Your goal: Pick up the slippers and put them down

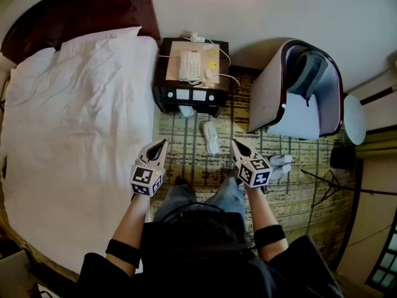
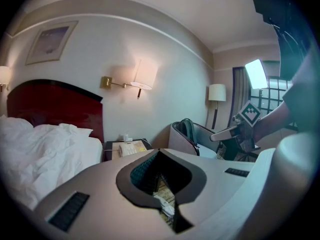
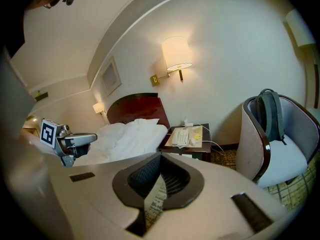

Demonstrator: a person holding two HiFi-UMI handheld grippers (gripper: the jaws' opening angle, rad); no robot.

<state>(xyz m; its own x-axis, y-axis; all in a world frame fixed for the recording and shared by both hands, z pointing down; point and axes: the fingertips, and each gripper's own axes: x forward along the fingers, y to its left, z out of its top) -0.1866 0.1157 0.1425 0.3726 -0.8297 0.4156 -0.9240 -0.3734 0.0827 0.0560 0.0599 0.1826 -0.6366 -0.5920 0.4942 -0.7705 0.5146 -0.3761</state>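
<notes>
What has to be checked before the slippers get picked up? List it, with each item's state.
1. First slipper found: ok. A white slipper lies on the carpet in front of the nightstand.
2. Second slipper found: cannot tell. A pale shape beside the right gripper may be it.
3. Jaws of the left gripper open for a grasp: not ok, shut and empty.
4. Jaws of the right gripper open for a grasp: not ok, shut and empty.
5. Grippers at the slipper: not ok, neither touches it.

Dim warm room, wall lamp (image 3: 176, 54) glares; fisheye corners black, my right hand-held gripper (image 3: 160, 157) soft up close.
</notes>
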